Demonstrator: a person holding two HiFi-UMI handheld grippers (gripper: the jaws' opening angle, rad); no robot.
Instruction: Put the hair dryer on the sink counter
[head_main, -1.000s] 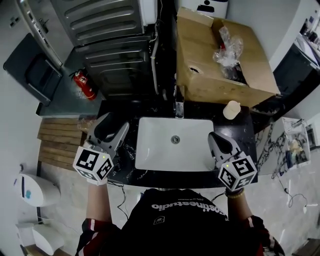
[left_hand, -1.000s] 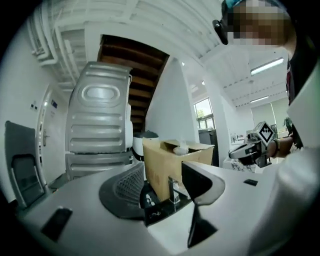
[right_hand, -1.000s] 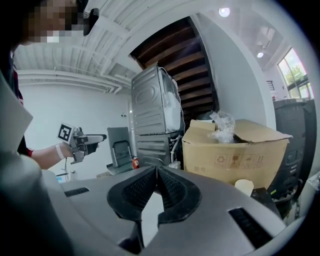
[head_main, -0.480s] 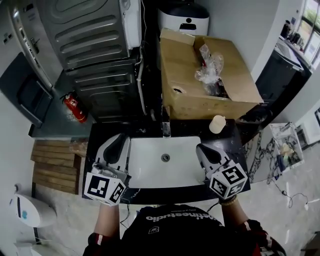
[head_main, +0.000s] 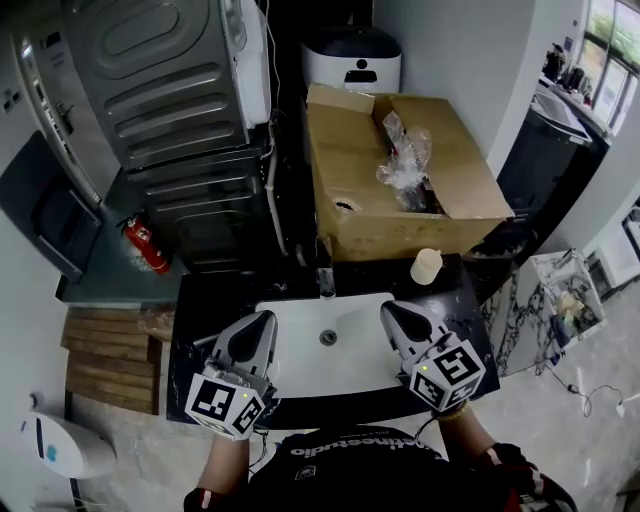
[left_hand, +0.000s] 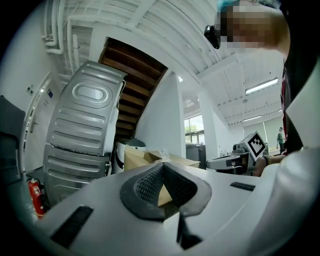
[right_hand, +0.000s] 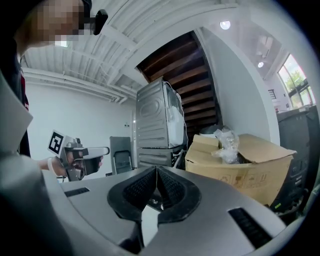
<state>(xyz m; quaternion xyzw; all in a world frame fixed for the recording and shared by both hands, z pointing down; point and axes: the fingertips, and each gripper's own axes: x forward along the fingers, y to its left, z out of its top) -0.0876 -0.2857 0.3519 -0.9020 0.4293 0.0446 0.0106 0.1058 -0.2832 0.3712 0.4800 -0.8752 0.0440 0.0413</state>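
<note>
**Fig.** Head view plus both gripper views.

**Task status:** no hair dryer can be identified in any view. None lies on the visible parts of the sink counter (head_main: 200, 300). The top is black, though, and both claws cover the strip along its front edge, so a dark dryer there can't be excluded. Judgement: placement can't be confirmed as done. Neither claw carries anything, so either the dryer is already down out of sight, or pick-up and set-down both remain.

**L claw** (left_hand: 162, 167): jaws pressed together, pads meeting at the tips, nothing pinched. Only the cardboard box (head_main: 400, 225), far behind, shows through the small gap below the tips. Claw hangs over the counter's front-left part, just left of the basin (head_main: 350, 345).

**R claw** (right_hand: 156, 170): likewise closed tip to tip and empty, over the front-right part, at the basin's right rim.

**Other items:** faucet (head_main: 325, 280) at mid back edge; pale cup-like obj. (head_main: 427, 266) near the back-right corner; box stands behind the counter w/ crumpled plastic (head_main: 405, 160) inside.
</note>
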